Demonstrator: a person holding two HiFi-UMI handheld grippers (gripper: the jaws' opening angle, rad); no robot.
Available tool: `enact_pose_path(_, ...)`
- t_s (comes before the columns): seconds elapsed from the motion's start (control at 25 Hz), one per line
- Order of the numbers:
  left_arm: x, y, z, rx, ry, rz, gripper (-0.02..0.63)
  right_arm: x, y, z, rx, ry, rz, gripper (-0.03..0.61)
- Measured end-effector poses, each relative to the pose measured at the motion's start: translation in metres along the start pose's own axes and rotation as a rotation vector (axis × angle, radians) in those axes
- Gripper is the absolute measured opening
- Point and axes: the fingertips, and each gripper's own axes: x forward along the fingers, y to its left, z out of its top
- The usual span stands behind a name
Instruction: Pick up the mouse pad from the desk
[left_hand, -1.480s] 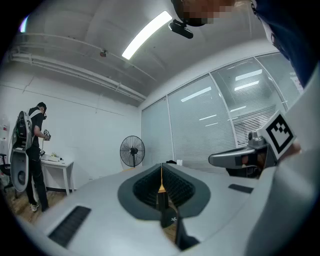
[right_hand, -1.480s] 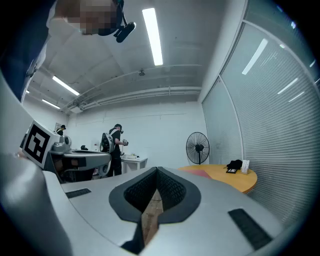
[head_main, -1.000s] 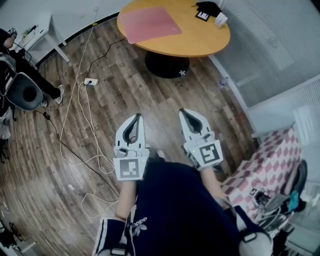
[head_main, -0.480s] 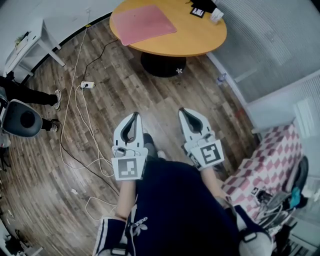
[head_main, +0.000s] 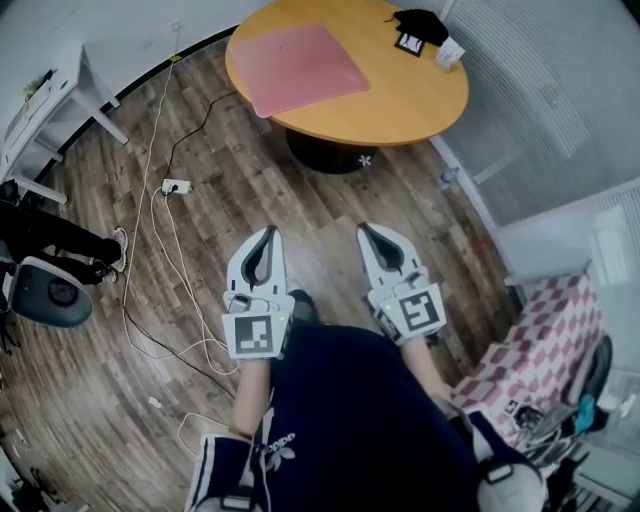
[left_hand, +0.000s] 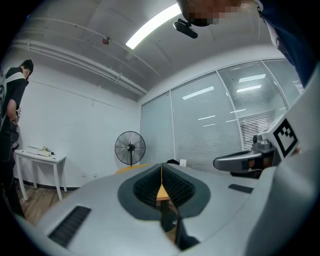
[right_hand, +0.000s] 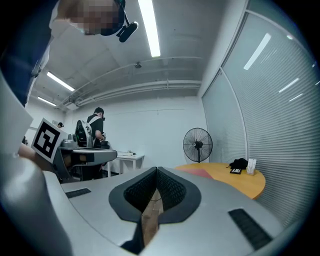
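The flat pink rectangular mouse pad (head_main: 300, 68) lies untouched on the left part of the round orange wooden tabletop (head_main: 410, 95). A black pouch-like object (head_main: 420, 20) and a small white card (head_main: 450, 52) sit at the tabletop's far right edge, well apart from the pad. Both grippers are over the dark wood-plank floor (head_main: 300, 200), well short of the tabletop and pointing towards it. The left gripper (head_main: 264, 236) has its fingers (left_hand: 149, 186) pressed together with nothing between them. The right gripper (head_main: 372, 232) is the same, its fingers (right_hand: 169, 190) closed and empty. White cables (head_main: 160, 230) and a white power strip (head_main: 177, 186) lie on the floor to the left.
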Motion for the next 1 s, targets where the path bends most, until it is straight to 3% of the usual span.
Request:
enact_pose_path(0.4, 0.062, 0.081, 0.011, 0.005, 0.013, -0.054, 0.003, 0.092, -0.010, 0.027, 0.010, -0.026, -0.066, 0.004)
enact_pose_path(0.76, 0.088, 0.106, -0.008, -0.032, 0.065, -0.060, 0.003, 0.125, -0.021, 0.019, 0.010, -0.002, -0.092, 0.003)
enact_pose_path(1.0, 0.113, 0.125, -0.017, -0.044, 0.082, -0.040, 0.003, 0.162, -0.030, 0.011, 0.027, 0.029, -0.060, 0.003)
